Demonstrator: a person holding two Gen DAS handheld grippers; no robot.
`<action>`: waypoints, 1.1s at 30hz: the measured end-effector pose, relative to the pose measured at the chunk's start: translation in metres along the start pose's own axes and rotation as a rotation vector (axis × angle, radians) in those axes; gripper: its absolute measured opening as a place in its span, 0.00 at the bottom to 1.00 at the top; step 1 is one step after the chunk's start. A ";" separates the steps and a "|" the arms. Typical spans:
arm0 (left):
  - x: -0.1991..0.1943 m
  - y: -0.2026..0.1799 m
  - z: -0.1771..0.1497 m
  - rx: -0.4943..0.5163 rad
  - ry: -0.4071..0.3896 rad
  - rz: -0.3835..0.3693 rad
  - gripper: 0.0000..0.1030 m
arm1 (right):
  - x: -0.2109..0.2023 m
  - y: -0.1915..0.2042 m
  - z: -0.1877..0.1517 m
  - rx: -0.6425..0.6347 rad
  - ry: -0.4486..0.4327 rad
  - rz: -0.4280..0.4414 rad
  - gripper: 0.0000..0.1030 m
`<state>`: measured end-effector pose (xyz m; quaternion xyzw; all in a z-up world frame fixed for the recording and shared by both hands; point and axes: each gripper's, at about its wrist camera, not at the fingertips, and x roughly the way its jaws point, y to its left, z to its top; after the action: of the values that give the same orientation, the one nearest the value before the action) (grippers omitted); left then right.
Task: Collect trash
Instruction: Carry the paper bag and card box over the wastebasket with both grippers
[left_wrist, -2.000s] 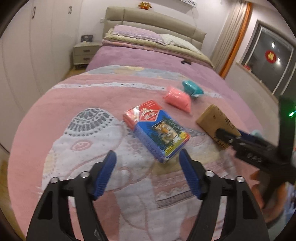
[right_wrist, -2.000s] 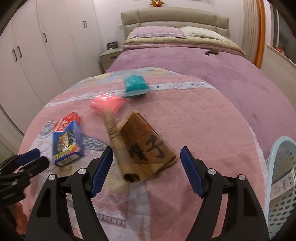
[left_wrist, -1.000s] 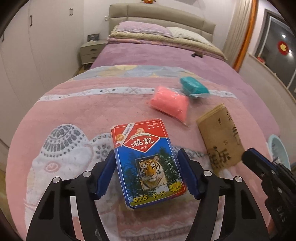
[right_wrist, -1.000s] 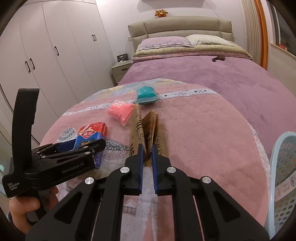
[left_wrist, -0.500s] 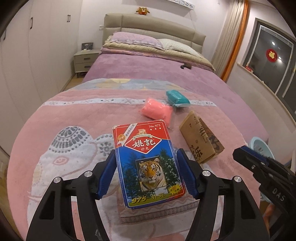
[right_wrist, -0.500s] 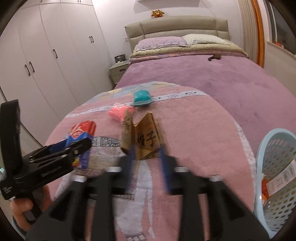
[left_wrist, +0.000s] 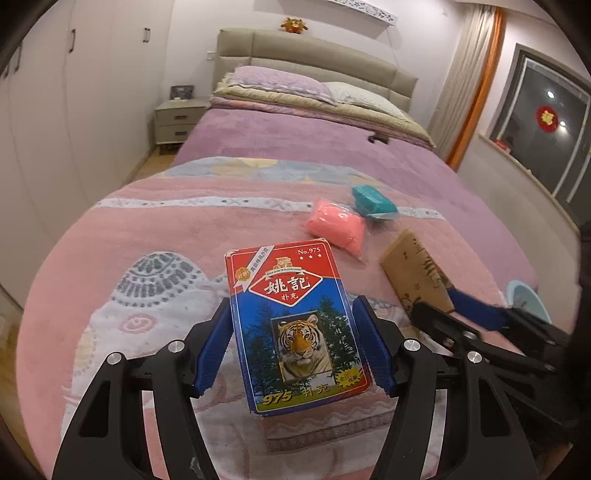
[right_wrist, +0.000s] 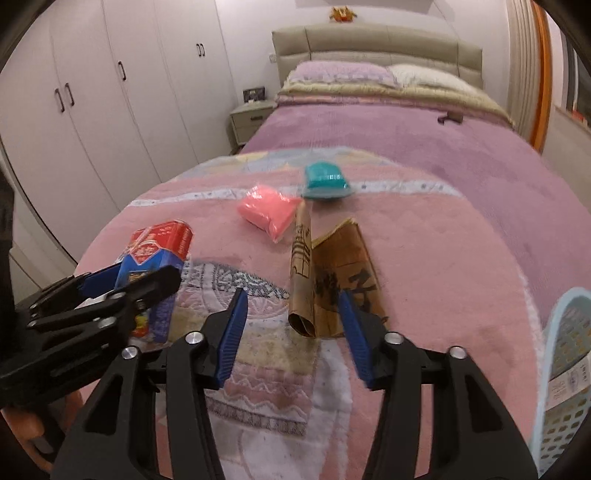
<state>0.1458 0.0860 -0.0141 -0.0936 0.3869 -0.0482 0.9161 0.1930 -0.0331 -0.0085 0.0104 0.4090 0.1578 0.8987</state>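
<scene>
The left gripper (left_wrist: 293, 347) pinches the playing-card box (left_wrist: 295, 325) between its 2 blue pads, lifted above the pink blanket (left_wrist: 147, 236). The right gripper (right_wrist: 291, 332) has just been closing; its jaws stand apart with the brown paper bag (right_wrist: 332, 280) partly between them, lying on the blanket. A pink packet (right_wrist: 267, 210) and teal packet (right_wrist: 325, 181) lie beyond. A pale blue basket (right_wrist: 565, 373) stands at right.
</scene>
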 end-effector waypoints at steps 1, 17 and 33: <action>-0.001 0.001 0.000 -0.007 -0.004 -0.008 0.61 | 0.004 -0.003 0.000 0.013 0.010 0.007 0.32; -0.034 -0.057 0.004 0.097 -0.087 -0.105 0.61 | -0.077 -0.057 -0.007 0.142 -0.137 0.009 0.05; -0.022 -0.195 -0.007 0.300 -0.071 -0.281 0.61 | -0.191 -0.177 -0.057 0.334 -0.308 -0.240 0.05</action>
<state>0.1226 -0.1018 0.0376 -0.0109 0.3262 -0.2294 0.9170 0.0821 -0.2630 0.0672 0.1340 0.2862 -0.0234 0.9485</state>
